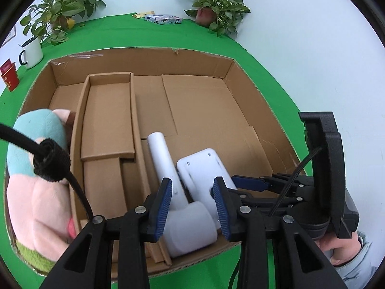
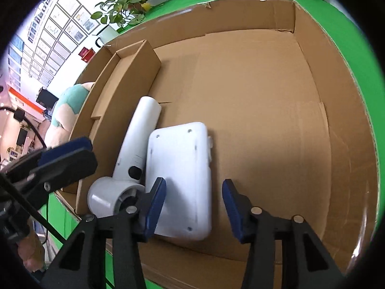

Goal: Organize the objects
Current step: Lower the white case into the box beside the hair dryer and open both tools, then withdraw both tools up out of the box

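Note:
A large open cardboard box [image 1: 228,65] [image 2: 312,55] lies on the green table. A white handheld device with a long handle [image 1: 166,168] [image 2: 137,142] and a white flat rounded panel [image 1: 204,171] [image 2: 179,175] lie side by side in it near the front wall. My left gripper [image 1: 193,207] is open above the white device's round head. My right gripper [image 2: 193,207] is open, hovering over the panel's near end; it also shows in the left wrist view [image 1: 250,184]. A pink and teal plush toy [image 1: 36,180] [image 2: 69,103] sits in the box's left compartment.
A narrow cardboard insert [image 1: 108,115] [image 2: 130,72] divides the box at the left. Potted plants [image 1: 60,7] [image 1: 214,4], a white enamel mug [image 1: 31,51], a red box [image 1: 9,74] and a patterned pack [image 1: 163,19] stand along the table's back edge.

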{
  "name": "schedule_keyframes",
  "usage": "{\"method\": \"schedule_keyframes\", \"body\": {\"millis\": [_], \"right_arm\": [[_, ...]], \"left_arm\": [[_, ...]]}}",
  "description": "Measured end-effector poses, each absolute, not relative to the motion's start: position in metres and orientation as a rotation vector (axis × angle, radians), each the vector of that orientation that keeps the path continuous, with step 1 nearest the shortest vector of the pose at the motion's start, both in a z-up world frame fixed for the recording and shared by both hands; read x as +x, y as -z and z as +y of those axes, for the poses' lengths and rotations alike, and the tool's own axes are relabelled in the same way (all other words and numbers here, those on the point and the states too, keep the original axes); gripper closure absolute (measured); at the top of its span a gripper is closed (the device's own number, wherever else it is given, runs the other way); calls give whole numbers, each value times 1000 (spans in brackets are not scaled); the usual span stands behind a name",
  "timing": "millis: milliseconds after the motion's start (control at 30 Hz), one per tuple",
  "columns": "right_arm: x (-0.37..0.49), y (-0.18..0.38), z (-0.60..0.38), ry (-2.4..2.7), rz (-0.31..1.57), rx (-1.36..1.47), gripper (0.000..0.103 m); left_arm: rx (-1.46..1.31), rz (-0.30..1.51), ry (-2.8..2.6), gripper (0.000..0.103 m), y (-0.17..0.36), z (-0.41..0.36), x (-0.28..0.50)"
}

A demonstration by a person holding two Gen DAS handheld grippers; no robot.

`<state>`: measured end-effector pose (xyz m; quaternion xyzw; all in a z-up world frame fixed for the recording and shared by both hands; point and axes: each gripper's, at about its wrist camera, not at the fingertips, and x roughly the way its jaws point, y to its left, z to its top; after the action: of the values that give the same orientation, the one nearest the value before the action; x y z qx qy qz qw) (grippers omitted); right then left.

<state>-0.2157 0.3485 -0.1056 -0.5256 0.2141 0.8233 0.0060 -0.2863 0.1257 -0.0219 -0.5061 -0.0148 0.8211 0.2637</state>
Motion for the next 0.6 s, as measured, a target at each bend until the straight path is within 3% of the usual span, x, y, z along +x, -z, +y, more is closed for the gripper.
{"method": "schedule_keyframes", "body": {"millis": [267,500,567,600], "right_arm": [[-209,105,339,-2526,663,-1730,61],[-204,99,329,-2519,608,-1732,57],[-198,91,329,-2542,588,-1642,48],[-193,84,328,-2560,556,-1576,36]], "left_arm": [[-1340,-106,-2236,69,16,103,-280],[-1269,-61,-2299,69,8,101,-264],[-1201,13,-2327,69,1,99,-255],[-1154,47,-2381,69,-5,96,-248]]}}
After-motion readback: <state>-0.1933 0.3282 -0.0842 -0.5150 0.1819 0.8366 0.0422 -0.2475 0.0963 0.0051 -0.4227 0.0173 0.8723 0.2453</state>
